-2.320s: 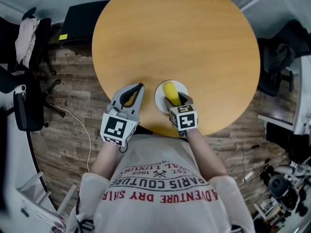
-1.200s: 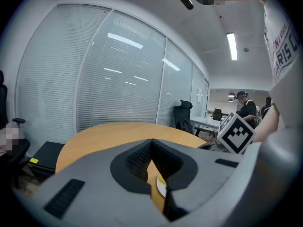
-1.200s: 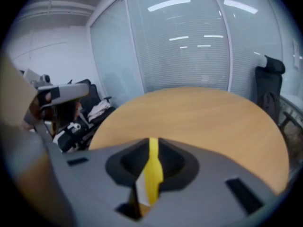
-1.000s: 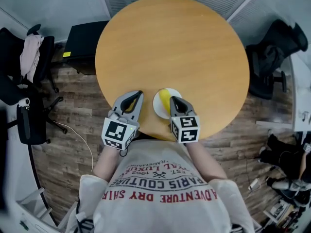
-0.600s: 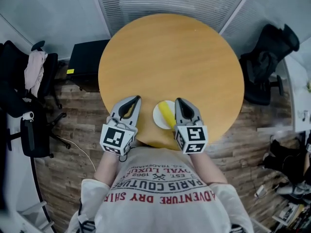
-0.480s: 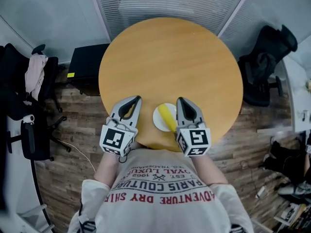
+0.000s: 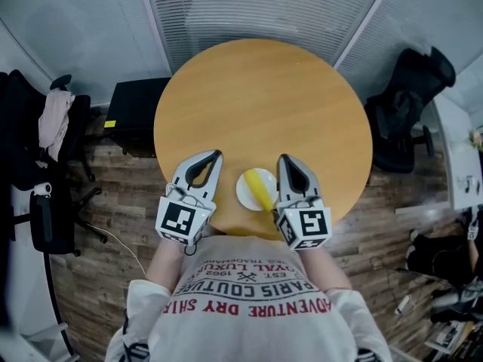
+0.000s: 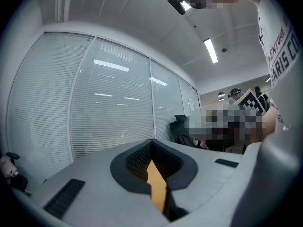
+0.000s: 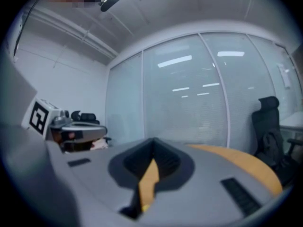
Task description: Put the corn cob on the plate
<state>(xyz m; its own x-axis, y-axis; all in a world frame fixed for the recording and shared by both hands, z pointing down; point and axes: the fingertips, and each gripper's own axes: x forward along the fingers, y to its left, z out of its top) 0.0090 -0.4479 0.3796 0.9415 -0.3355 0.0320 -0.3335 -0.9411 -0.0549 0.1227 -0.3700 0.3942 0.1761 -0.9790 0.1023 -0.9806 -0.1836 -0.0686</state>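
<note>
The yellow corn cob [image 7: 263, 188] lies on the small white plate [image 7: 245, 192] near the front edge of the round wooden table [image 7: 264, 104]. My left gripper [image 7: 216, 154] is held up to the left of the plate, shut and empty. To the plate's right my right gripper [image 7: 284, 158] is also lifted, shut and empty. Neither touches the corn or the plate. In the left gripper view the jaws [image 8: 152, 142] point level at a glass wall, with a strip of table showing through their gap. The right gripper view shows its jaws [image 9: 153, 142] shut, with the table's edge [image 9: 241, 159] beyond.
A black cabinet [image 7: 128, 115] stands left of the table. Black office chairs sit at the left [image 7: 38, 142] and the right [image 7: 404, 104]. Glass walls with blinds [image 7: 264, 10] run behind the table. Wooden floor surrounds it.
The right gripper has let go of the corn, which now lies on the plate. Both grippers have risen and drawn back toward the person. The table looks smaller as the view rose.
</note>
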